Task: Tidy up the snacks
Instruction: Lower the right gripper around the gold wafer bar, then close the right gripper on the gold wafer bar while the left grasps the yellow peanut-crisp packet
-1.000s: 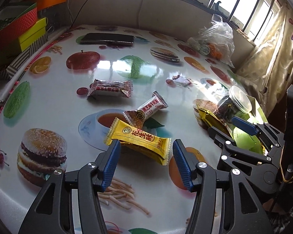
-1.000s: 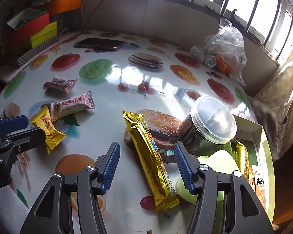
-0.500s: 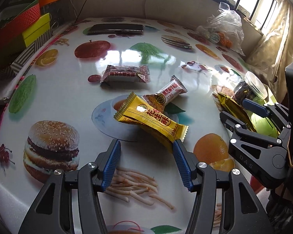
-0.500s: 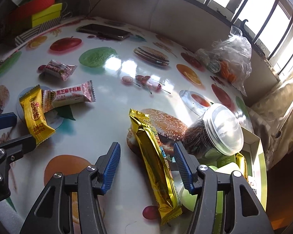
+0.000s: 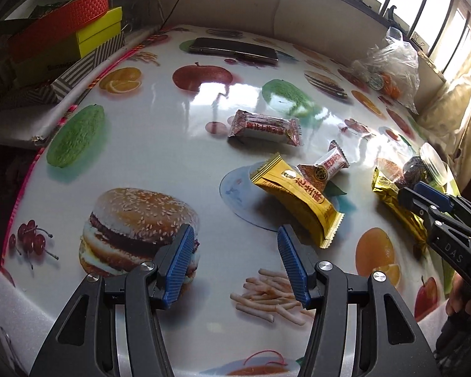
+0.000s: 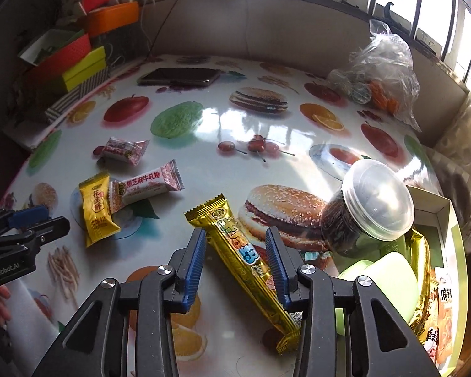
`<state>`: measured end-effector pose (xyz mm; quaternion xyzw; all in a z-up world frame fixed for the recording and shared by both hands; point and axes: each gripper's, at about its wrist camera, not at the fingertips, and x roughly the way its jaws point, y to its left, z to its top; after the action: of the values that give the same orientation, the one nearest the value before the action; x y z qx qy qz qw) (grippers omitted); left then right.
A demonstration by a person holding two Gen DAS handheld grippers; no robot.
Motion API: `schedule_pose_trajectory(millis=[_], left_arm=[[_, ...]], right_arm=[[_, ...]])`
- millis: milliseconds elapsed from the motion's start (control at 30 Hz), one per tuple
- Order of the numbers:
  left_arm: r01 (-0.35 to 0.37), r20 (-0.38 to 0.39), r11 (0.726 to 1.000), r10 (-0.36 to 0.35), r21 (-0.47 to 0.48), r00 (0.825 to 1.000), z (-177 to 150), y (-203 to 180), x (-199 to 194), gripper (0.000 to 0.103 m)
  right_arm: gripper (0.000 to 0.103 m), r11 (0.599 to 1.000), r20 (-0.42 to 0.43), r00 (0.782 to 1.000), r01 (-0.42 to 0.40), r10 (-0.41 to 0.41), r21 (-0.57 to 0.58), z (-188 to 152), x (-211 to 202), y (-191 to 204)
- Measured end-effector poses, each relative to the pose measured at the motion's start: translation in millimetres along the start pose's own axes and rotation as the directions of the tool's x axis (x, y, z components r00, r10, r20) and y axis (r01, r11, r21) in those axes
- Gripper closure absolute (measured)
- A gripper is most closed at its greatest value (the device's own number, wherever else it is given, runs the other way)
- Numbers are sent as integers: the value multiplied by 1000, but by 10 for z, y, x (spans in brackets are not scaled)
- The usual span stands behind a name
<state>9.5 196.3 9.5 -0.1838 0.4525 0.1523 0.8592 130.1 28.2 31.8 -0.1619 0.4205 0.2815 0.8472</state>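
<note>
right gripper [image 6: 235, 251]: fingers part open, straddling the long gold bar [image 6: 245, 251], not clamped on it.
gold bar: flat on the table [image 6: 204, 163], lying slantwise, far end just beside the jar [image 6: 370, 207], near end under the right finger.
left gripper [image 5: 234, 262]: wide open, holding nothing, short of the yellow peanut candy [image 5: 298, 201].
other snacks: white-and-red toffee [image 6: 147, 185] touching the yellow candy; red-and-white packet [image 5: 263, 127] apart behind them.
doing it well: centre on the bar's middle, close squarely across its width, lift clear of the jar, likely into the green box [image 6: 452, 251] at right.
hard to tell: box contents cut off by the frame edge; bar's near tip hidden behind the finger; jar contents dark, unreadable.
</note>
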Motion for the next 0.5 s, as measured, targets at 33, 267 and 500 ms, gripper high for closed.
schedule_pose_trajectory(millis=[33,267,500], left_arm=[[12,7,1000,-12,-1,1000,14,-29,-13,46],[66,16,997,-65,-38,998,181,-255,7,46],[6,-37,997,-8,-73,999,261,-350,217,46]], right_arm=[[64,1000,-2,1000,-1,1,-7,6,-9,-17],[49,991,-40,998,37,-42,-126,-24,104,87],[48,979,-68,995,61,-76,-194,-38,195,209]])
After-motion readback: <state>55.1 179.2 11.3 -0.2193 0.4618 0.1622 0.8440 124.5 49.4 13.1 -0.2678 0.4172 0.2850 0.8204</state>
